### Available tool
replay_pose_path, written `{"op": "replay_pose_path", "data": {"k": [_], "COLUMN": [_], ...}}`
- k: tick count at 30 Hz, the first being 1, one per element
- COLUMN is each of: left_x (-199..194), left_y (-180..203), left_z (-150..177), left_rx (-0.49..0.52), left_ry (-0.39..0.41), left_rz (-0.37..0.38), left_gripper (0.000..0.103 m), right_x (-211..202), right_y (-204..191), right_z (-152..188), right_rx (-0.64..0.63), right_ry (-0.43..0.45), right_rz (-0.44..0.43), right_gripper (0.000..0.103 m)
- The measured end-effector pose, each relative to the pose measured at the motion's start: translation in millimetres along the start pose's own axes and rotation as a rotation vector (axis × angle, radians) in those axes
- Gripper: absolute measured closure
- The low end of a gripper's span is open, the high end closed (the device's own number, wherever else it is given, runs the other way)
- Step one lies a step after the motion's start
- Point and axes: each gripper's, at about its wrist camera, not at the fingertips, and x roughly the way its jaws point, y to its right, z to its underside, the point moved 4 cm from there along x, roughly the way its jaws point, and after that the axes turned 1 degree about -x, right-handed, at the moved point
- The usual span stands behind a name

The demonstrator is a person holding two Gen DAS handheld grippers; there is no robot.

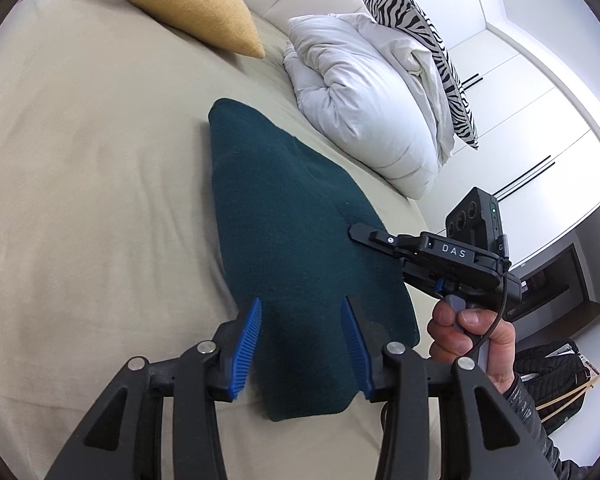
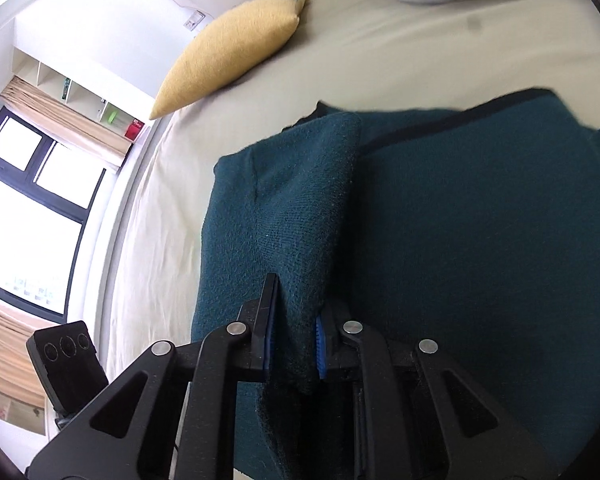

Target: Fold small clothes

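A dark teal knitted garment (image 1: 292, 216) lies folded into a long narrow shape on the beige bed sheet (image 1: 92, 168). My left gripper (image 1: 302, 308) is open and empty, its blue pads hovering over the garment's near end. My right gripper (image 2: 296, 312) is shut on a raised fold of the teal garment (image 2: 300, 200), holding a flap up over the rest of the cloth (image 2: 480, 220). In the left wrist view the right gripper (image 1: 358, 232) reaches onto the garment's right edge, held by a hand (image 1: 472, 336).
A mustard cushion (image 1: 188, 4) lies at the head of the bed. A bunched white duvet (image 1: 372, 92) with a zebra pillow (image 1: 432, 48) lies to the right. White wardrobes (image 1: 540, 112) stand beyond. A window (image 2: 32, 200) shows in the right wrist view.
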Motion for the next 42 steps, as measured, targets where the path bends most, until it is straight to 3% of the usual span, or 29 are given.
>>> {"op": "replay_pose_path", "data": {"k": [15,19,25,32,39,42], "left_x": [62.2,87.4,112.7,121.2,137.1,137.0], "left_y": [71.8,88.6,98.3,102.1,89.7,88.0], "left_z": [-3.0,-0.1,2.6,8.8,17.6,16.1], "left_rx": [0.18,0.222,0.269,0.321,0.334,0.307], "left_ry": [-0.067,-0.094,-0.108,-0.102,-0.139,-0.148], "left_rz": [-0.042,-0.061,-0.113,-0.151,-0.158,-0.153], "left_gripper": [0.055,0.055,0.055,0.055,0.055,0.055], "right_x": [-93.0,-106.3,-107.0,-76.7,-72.3,-87.5], "right_y": [103.8,126.6,131.5,140.3,167.0,154.8], "right_z": [-9.0,-3.9,-3.1,-10.3,9.1,10.7], "right_rx": [0.06,0.078,0.07,0.087,0.177,0.168], "right_ry": [0.061,0.054,0.049,0.02,0.081,0.1], "right_rz": [0.176,0.177,0.17,0.172,0.054,0.113], "right_gripper": [0.09,0.09,0.09,0.09,0.09,0.086]}}
